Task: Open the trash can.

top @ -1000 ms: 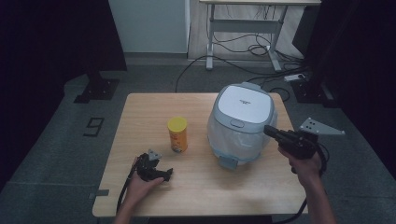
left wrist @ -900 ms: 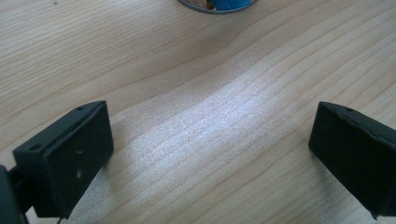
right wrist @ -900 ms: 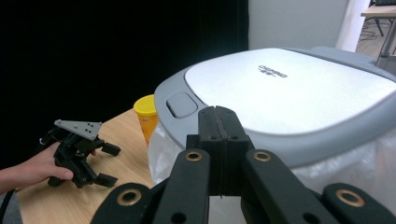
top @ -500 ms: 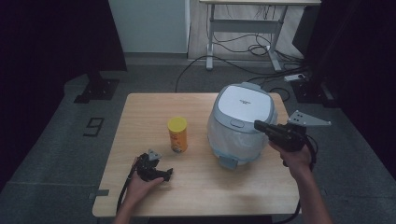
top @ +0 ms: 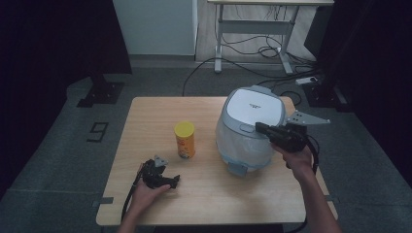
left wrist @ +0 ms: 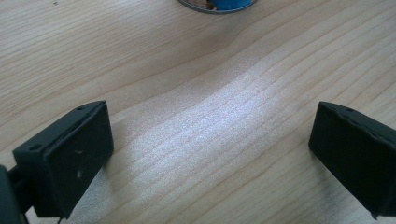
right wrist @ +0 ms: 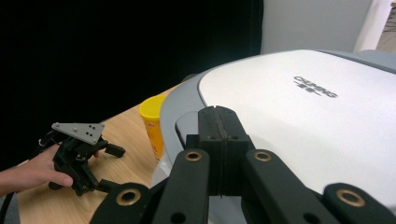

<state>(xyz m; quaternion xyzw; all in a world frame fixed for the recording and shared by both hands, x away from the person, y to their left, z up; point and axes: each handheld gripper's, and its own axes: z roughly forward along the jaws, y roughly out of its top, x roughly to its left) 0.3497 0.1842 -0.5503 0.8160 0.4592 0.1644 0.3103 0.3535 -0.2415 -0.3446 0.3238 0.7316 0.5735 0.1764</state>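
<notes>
I am resting my left gripper on the wooden table, its 2 jaws spread wide with nothing between them. Right of it stands a yellow canister, then the rice cooker at the table's right side. My right gripper, jaws pressed fully together and empty, is pointing level at the cooker's lid latch, just ahead of the tips; this hand is far nearer.
</notes>
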